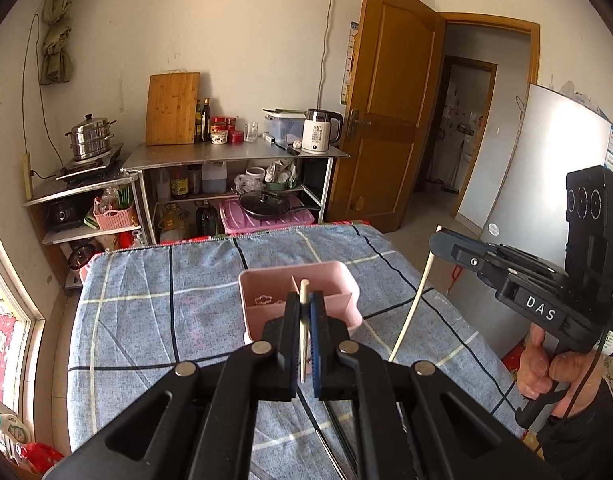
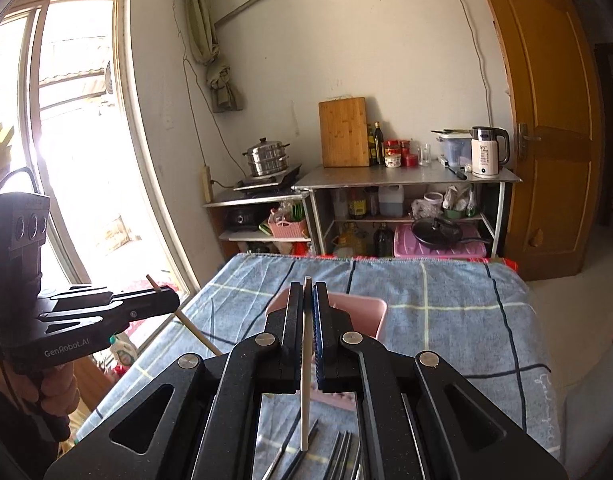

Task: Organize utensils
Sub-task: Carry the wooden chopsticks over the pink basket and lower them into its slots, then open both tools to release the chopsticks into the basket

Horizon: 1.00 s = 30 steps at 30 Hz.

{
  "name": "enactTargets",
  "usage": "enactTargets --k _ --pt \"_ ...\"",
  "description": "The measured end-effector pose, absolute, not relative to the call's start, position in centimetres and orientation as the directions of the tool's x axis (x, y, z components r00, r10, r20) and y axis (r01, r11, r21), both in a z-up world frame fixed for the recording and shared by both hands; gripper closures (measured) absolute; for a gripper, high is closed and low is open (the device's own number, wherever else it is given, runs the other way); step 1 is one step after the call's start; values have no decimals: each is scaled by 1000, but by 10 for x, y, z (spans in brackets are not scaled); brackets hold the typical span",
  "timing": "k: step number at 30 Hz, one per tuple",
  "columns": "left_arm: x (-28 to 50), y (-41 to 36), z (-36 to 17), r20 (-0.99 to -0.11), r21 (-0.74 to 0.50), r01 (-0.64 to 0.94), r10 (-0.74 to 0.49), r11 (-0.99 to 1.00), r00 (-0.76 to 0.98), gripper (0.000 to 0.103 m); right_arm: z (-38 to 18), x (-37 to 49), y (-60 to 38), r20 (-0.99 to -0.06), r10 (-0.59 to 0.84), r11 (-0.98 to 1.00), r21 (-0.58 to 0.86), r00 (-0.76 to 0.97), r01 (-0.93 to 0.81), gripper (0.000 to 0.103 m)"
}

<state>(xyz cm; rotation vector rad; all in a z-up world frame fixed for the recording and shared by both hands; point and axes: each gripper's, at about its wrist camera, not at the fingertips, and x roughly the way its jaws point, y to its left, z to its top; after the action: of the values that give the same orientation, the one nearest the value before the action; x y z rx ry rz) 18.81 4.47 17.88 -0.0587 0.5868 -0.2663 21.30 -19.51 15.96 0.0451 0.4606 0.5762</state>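
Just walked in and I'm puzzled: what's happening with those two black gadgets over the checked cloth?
A person is sorting utensils with a handheld claw in each hand. The left claw is shut on a wooden chopstick, and the right claw is shut on a white chopstick. Both are held above the table, just short of a pink divided holder. More utensils lie on the checked cloth below the right claw.

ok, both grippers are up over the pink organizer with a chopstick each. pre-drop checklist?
1. Left gripper shut on wooden chopstick: ok.
2. Right gripper shut on white chopstick: ok.
3. Pink organizer upright on the checked cloth: ok.
4. Compartments free to take sticks: cannot tell, the fingers hide part of it.
5. The two chopsticks apart from each other: ok.
6. Remaining utensils lie clear of the organizer: ok.
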Motion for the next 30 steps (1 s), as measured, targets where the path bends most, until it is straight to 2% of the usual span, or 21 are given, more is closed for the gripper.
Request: enactTargets --k 8,18,30 --pt "224 55 199 -496 -134 209 -248 969 832 98 185 250 -178 -334 549 835 186 766 -517 99" --pt "252 64 168 -522 -146 193 -241 970 818 98 164 291 -147 -328 553 833 192 766 -519 99" --pt "267 69 118 -590 -185 184 -259 965 765 98 105 308 -143 -435 542 838 215 719 -501 99"
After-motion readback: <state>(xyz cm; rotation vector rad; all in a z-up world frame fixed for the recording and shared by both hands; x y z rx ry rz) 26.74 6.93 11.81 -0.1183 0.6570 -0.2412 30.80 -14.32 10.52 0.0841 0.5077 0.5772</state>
